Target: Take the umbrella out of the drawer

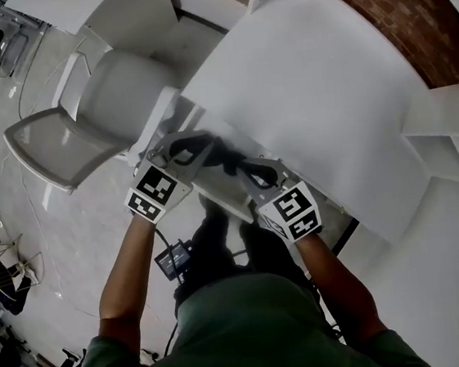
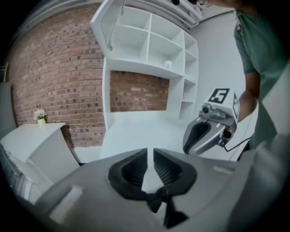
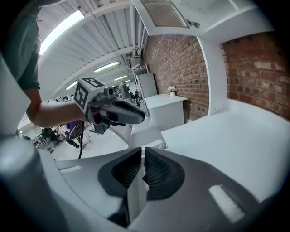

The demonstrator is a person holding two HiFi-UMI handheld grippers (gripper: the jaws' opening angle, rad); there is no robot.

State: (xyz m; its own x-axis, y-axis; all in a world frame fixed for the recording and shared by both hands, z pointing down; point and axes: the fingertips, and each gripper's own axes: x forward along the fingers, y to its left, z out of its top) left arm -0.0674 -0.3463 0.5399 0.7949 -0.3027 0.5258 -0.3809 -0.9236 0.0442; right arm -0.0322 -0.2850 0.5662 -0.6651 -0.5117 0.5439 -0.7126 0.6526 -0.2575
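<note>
Brick wall (image 2: 54,68) fills the left of the left gripper view, with a white shelf unit (image 2: 149,50) at centre. White desk (image 1: 317,86) runs across the upper right of the head view. An empty grey chair (image 1: 98,111) sits at the upper left, beside the desk's end.

We stand at the desk's near edge, at the centre of the head view, with both tools over that edge and near each other.

Left gripper (image 2: 150,158): jaws almost together with only a thin slit between the pads. Nothing in the slit.

Right gripper (image 3: 142,158): the same, a narrow gap and nothing clamped. The white seen through the gap reads as furniture beyond, not a held item.

Umbrella: in no view. We judge it is inside the drawer, under the desktop. Drawer: we cannot make out a front or handle with certainty. A pale strip below the tools in the head view may be it. No open drawer shows.

Progress: none visible. Neither tool touches anything. Left to do: find the drawer pull, open the drawer, grasp the umbrella, lift it clear.

A small potted plant (image 2: 41,118) stands on a side cabinet at the left edge of the left gripper view.
</note>
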